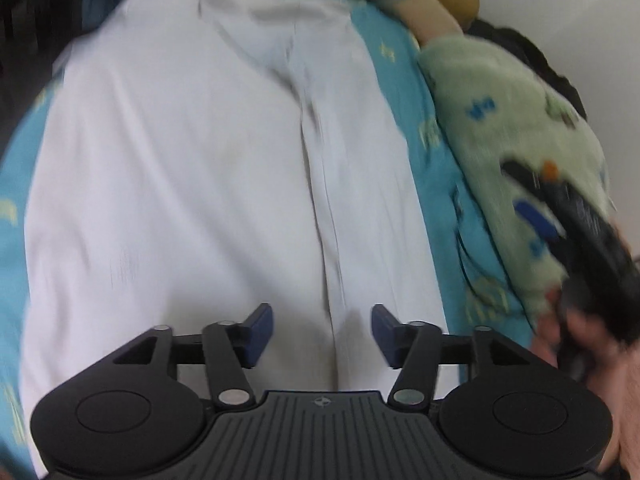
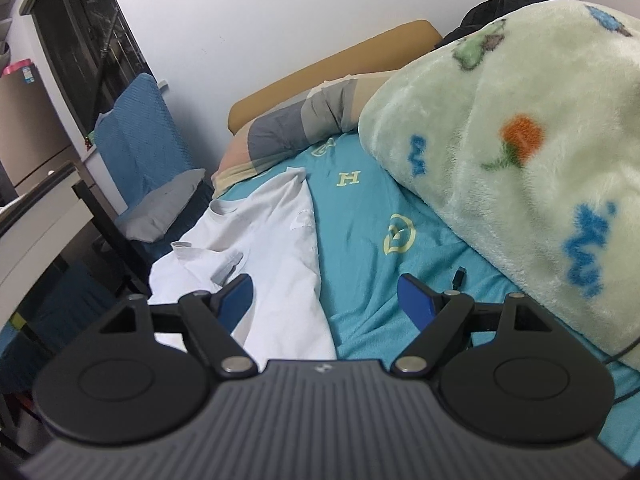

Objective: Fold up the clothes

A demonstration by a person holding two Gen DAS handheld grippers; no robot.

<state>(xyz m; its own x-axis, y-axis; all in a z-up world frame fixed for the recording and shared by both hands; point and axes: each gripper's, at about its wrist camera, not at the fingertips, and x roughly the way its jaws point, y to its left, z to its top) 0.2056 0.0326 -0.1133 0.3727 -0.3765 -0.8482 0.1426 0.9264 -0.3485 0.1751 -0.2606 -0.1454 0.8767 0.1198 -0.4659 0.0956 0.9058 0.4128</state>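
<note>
Lying spread on the teal bedsheet (image 2: 360,216), the white shirt (image 1: 180,168) occupies the left side of the bed, collar end toward the striped pillow (image 2: 296,128) at the head edge. The left gripper (image 1: 322,332) hangs above the shirt, jaws apart, holding nothing. The right gripper (image 2: 326,300) is likewise spread wide and empty, positioned over the shirt's right edge. A green fleece blanket (image 2: 520,152) is heaped along the bed's right side, apart from the shirt.
</note>
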